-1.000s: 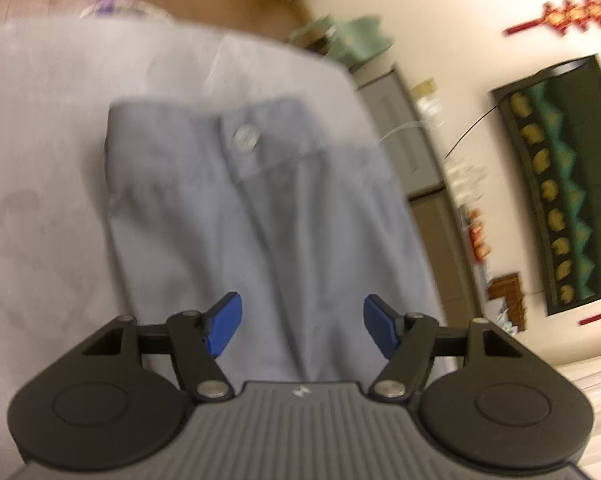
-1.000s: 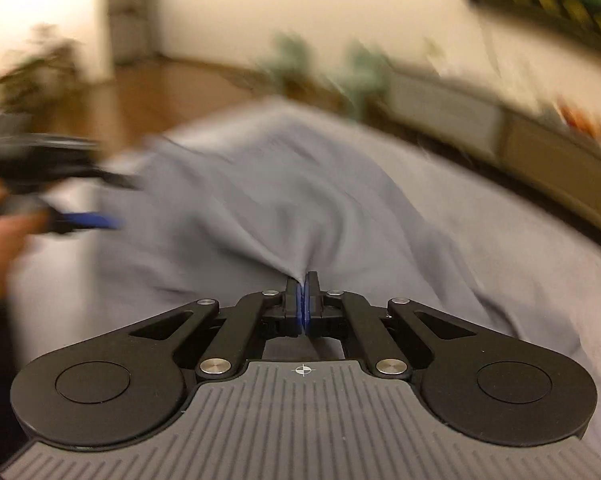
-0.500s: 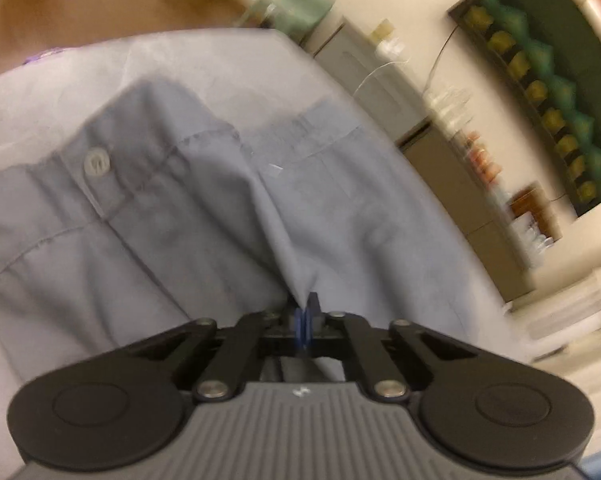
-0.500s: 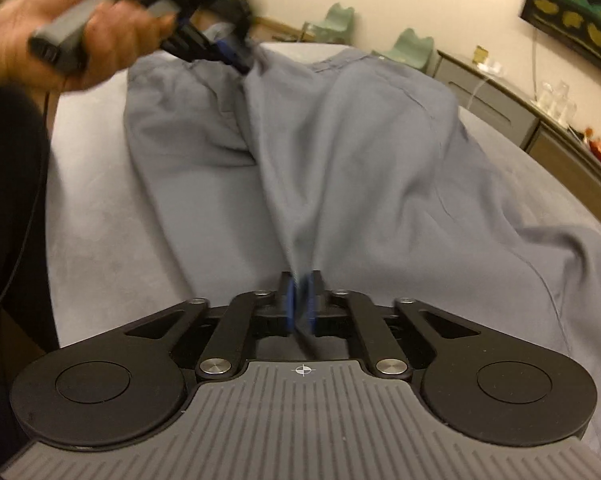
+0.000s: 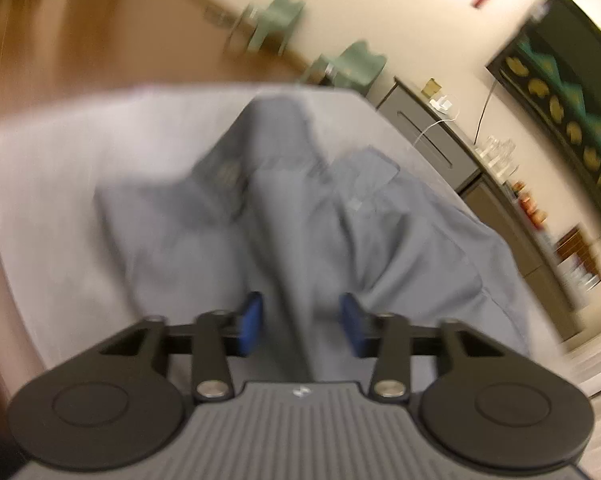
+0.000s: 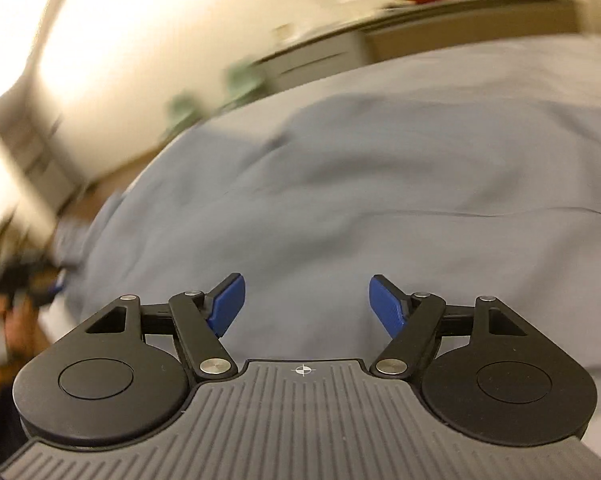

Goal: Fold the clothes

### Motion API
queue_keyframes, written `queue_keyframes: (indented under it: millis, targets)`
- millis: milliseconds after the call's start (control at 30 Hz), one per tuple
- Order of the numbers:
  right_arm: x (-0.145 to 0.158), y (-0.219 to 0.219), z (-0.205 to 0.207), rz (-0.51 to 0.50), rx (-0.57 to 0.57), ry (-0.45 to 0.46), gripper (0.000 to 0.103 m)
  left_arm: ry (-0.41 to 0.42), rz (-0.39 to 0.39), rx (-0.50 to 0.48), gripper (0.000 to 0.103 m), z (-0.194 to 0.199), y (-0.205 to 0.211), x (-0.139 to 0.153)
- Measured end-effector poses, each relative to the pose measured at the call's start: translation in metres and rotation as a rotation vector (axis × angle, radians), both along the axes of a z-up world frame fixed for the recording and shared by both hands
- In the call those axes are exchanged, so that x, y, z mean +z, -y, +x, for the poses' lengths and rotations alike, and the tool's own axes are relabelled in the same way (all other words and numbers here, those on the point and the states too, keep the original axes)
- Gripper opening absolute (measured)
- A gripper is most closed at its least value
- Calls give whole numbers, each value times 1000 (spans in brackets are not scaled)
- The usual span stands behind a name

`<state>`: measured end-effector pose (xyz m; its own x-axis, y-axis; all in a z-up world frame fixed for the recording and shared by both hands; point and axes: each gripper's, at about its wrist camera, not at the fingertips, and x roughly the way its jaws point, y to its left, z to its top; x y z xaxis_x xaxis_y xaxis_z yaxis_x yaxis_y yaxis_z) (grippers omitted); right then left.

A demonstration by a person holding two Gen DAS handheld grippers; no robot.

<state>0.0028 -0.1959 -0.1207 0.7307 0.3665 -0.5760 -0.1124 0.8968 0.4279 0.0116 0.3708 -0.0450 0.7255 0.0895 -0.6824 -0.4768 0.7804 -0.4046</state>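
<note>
Grey-blue trousers [image 5: 300,216] lie rumpled on a table covered with a pale grey cloth [image 5: 60,152]. My left gripper [image 5: 300,322] is open, with a raised ridge of the trouser fabric running between its blue pads, which do not pinch it. My right gripper [image 6: 306,304] is open and empty just above the flat trouser fabric [image 6: 340,208]. The left gripper and the hand holding it show blurred at the left edge of the right wrist view [image 6: 16,284].
Low cabinets [image 5: 432,132] with small items line the wall beyond the table. Two green chairs [image 5: 356,64] stand on the wooden floor [image 5: 60,40] behind the table. A dark wall hanging [image 5: 572,92] is at the right.
Both grippers were shut on the trouser fabric half a second ago and have now opened and let it go. The fabric has dropped onto the table. Both views swung.
</note>
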Motion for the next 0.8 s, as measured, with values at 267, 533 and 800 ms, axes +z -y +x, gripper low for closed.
queue_keyframes:
  millis: [267, 533, 800]
  targets:
    - [-4, 26, -11, 2, -69, 4, 71, 292, -96, -149, 3, 4, 6, 70]
    - [4, -13, -15, -71, 14, 19, 71, 61, -271, 41, 4, -55, -54, -21]
    - [22, -43, -27, -125, 117, 92, 69, 42, -170, 58, 18, -58, -41, -11]
